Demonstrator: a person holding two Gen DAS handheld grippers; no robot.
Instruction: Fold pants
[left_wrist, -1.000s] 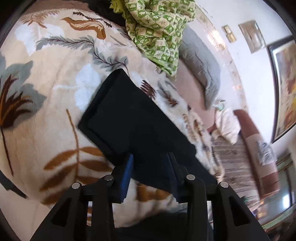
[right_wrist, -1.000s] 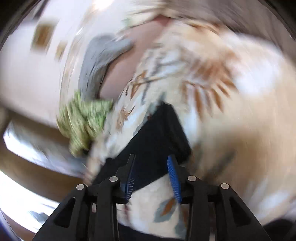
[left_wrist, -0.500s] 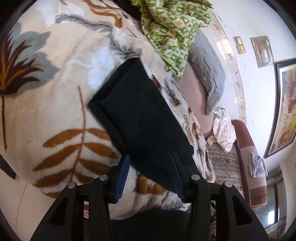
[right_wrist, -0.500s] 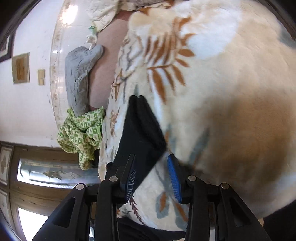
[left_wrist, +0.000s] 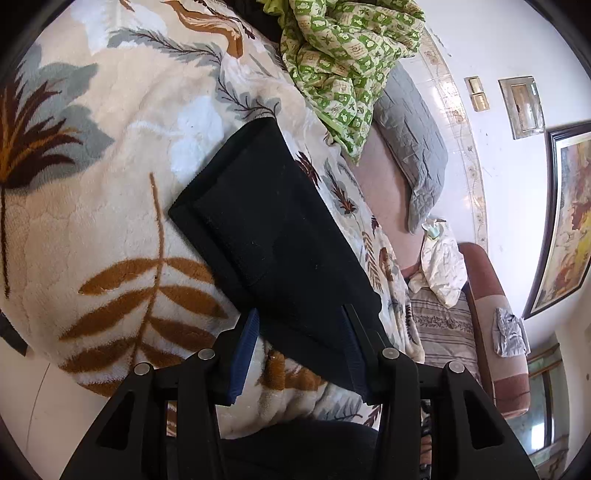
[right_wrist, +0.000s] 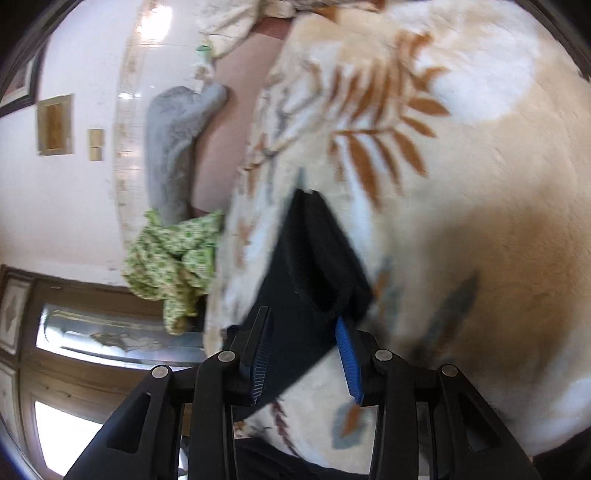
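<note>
The left claw (left_wrist: 299, 347) had just spread wider and hung clear of the folded black pants (left_wrist: 273, 236) on the leaf-print blanket (left_wrist: 110, 206); the right claw (right_wrist: 304, 354) hovered open too, suggesting folding was finished.

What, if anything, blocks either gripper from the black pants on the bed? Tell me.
Nothing visible does. The folded black pants lie flat on the leaf-print blanket, directly ahead of the left gripper and the right gripper, both open. The green patterned cloth sits off beyond them.
</note>
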